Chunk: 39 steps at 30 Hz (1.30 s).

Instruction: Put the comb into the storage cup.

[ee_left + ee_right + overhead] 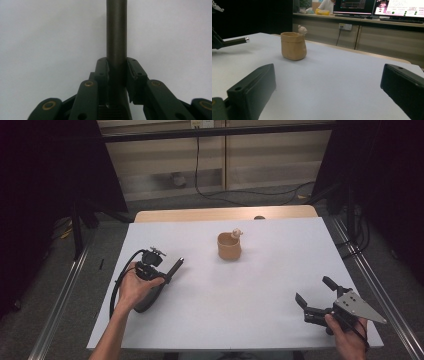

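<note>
My left gripper (166,275) lies low over the left part of the white table (250,290), shut on a dark round rod (175,267) that points toward the table's middle. In the left gripper view the rod (116,32) runs straight up from between the two pads of that gripper (117,62). A tan pot (229,246) with a small pale figure on its rim stands upright at the middle back. My right gripper (312,288) rests at the front right, open and holding nothing. In the right gripper view the pot (293,46) stands beyond the jaws of that gripper (328,75).
The rod's silvery tip (246,39) shows at the left of the right gripper view. A wooden strip (225,213) borders the table's far edge. Metal rails (62,295) run along both sides, and cables (250,194) lie on the floor behind.
</note>
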Motion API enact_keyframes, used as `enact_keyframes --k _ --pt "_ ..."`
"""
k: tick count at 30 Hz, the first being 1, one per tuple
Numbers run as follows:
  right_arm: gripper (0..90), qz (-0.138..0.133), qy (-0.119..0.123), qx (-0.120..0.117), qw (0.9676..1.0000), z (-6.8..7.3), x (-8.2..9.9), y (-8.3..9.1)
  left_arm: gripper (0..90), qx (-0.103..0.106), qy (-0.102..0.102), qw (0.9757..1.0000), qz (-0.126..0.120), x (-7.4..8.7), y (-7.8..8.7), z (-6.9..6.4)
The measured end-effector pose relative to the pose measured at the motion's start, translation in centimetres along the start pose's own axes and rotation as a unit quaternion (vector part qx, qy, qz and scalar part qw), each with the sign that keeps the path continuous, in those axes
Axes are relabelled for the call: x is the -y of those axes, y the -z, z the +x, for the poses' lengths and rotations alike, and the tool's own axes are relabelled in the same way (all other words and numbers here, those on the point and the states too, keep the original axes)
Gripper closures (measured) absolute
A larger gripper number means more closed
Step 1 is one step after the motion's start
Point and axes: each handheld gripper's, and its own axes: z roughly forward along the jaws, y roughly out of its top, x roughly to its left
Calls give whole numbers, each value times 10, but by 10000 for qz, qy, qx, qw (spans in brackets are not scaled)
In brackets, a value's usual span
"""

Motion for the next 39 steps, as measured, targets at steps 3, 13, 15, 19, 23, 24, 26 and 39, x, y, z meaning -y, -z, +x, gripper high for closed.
enact_keyframes --k 3,13,15,19,23,24,26,39 --pt "0 -3 -1 -1 10000 0 0 0 733 43 22 9998 -169 0 4 -1" --pt "0 -5 5 0 10000 0 0 0 732 27 -47 9977 -678 4 22 1" --pt "0 -6 6 1 10000 0 0 0 732 -47 -39 9970 -770 4 24 1" --pt "0 -41 8 -3 10000 0 -1 1 732 -156 -36 9950 -984 5 29 1" --pt "0 -36 3 0 10000 0 0 1 732 -89 -58 9925 -1216 6 34 0" --pt "0 -38 3 -9 10000 0 0 1 732 -12 -90 9919 -1263 6 34 -1" --pt "0 -40 15 -29 10000 1 0 1 732 6 -112 9912 -1317 7 34 -4" --pt "0 -74 -21 -37 10000 0 -1 1 732 265 -324 9810 -1894 7 44 -17"
